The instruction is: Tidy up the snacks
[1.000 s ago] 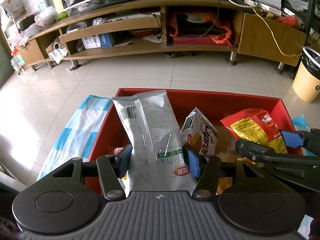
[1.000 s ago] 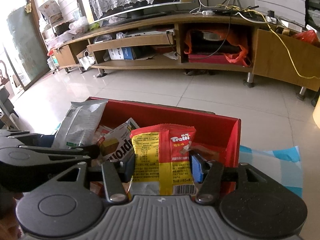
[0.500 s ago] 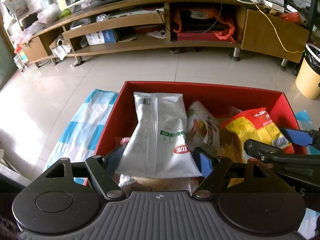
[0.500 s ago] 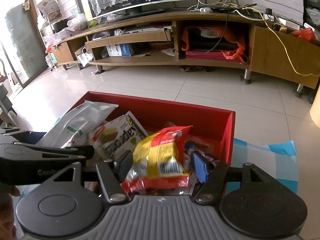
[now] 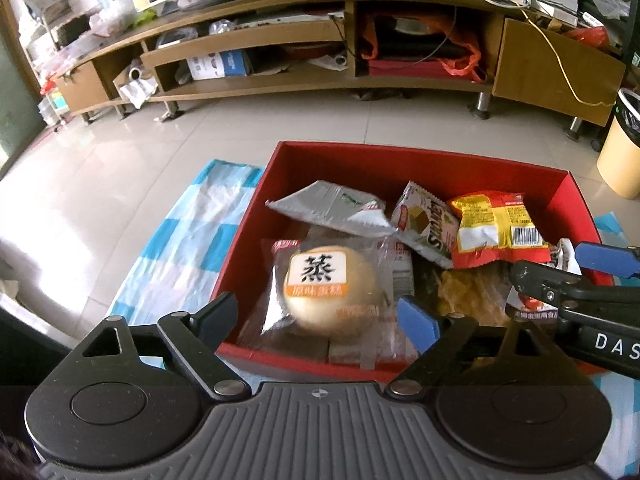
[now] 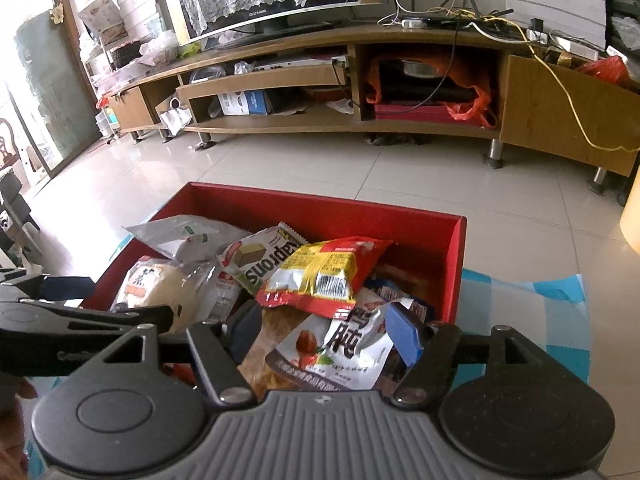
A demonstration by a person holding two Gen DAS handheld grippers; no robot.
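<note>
A red box [image 5: 400, 160] holds several snack packets. In the left wrist view a silver packet [image 5: 332, 208] lies flat at the back. Beside it are a wafer packet [image 5: 428, 224] and a red-yellow packet [image 5: 496, 228]. A wrapped bun [image 5: 332, 284] lies in front. My left gripper [image 5: 316, 320] hangs over the bun, its jaws opening and touching nothing. My right gripper [image 6: 324, 334] hovers over a white packet [image 6: 344, 348], just short of the red-yellow packet [image 6: 324, 272]. Its jaws are opening too, with no pad pressing on anything.
A blue-and-white checked cloth [image 5: 188, 240] lies under the box on the tiled floor. A long wooden TV stand [image 5: 320, 60] runs across the back. A yellow bin [image 5: 620, 148] stands at the far right.
The left gripper let go of the silver packet, which fell flat into the box. The right gripper let go of the red-yellow packet, which dropped in too. Both jaws widened.
</note>
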